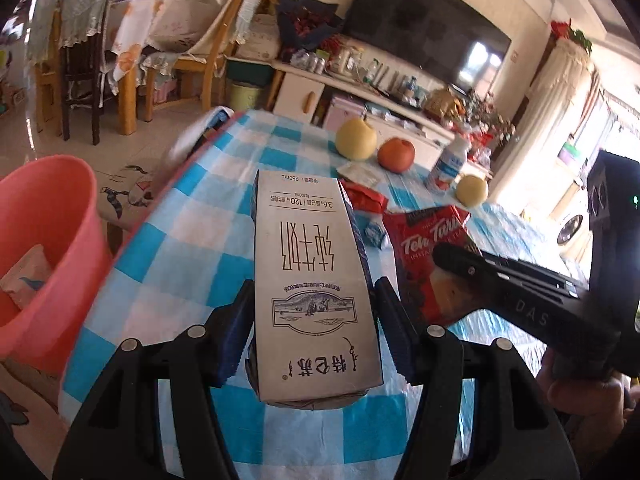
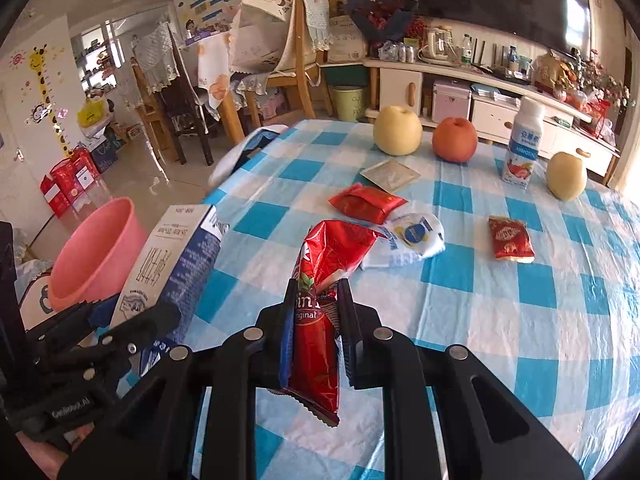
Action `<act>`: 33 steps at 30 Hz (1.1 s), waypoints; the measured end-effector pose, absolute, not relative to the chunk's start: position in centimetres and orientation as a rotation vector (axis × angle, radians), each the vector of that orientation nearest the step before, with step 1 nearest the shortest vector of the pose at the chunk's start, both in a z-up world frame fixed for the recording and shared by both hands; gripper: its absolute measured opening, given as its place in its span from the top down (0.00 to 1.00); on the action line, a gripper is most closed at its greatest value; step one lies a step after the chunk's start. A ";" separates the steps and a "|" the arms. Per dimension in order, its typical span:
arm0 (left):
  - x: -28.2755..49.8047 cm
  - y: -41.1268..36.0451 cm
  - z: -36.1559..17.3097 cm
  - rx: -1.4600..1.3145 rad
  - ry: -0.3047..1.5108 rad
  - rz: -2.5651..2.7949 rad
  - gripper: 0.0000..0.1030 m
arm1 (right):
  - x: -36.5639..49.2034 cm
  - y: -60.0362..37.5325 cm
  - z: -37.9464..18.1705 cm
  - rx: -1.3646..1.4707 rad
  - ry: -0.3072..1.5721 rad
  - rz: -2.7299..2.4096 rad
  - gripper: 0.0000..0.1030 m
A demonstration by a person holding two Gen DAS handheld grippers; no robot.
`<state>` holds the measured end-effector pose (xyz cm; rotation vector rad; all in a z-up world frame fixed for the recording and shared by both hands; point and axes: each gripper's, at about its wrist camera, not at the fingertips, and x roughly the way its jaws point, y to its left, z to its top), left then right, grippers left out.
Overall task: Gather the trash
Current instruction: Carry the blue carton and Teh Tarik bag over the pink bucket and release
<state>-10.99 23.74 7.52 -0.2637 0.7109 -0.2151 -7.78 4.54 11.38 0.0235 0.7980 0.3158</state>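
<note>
Pink plastic bin [image 2: 96, 252] sits off table's [image 1: 192, 232] left edge. Left gripper [image 1: 316, 320] pinches white-grey cardboard milk carton [image 1: 312, 280] above checkered blue-white tablecloth; right gripper [image 2: 316, 292] clamped tight on crinkly red foil sachet [image 2: 320, 304], lifted clear.

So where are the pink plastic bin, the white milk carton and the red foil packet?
pink plastic bin [image 2: 100, 240], right wrist view, inner wall
white milk carton [image 1: 312, 280], left wrist view, printed front face
red foil packet [image 2: 316, 352], right wrist view, middle
</note>
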 end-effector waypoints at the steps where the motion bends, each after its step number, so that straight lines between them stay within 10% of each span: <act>1: -11.1 24.6 8.0 -0.283 0.679 -0.185 0.41 | -7.9 5.2 12.1 0.018 0.784 0.332 0.80; 25: -11.9 43.7 5.9 -0.792 0.532 0.568 0.32 | -3.4 33.6 13.8 -0.121 0.835 0.777 0.76; 33: -11.8 43.6 5.5 -0.765 0.506 0.514 0.19 | -3.7 27.6 14.5 -0.021 0.818 0.712 0.22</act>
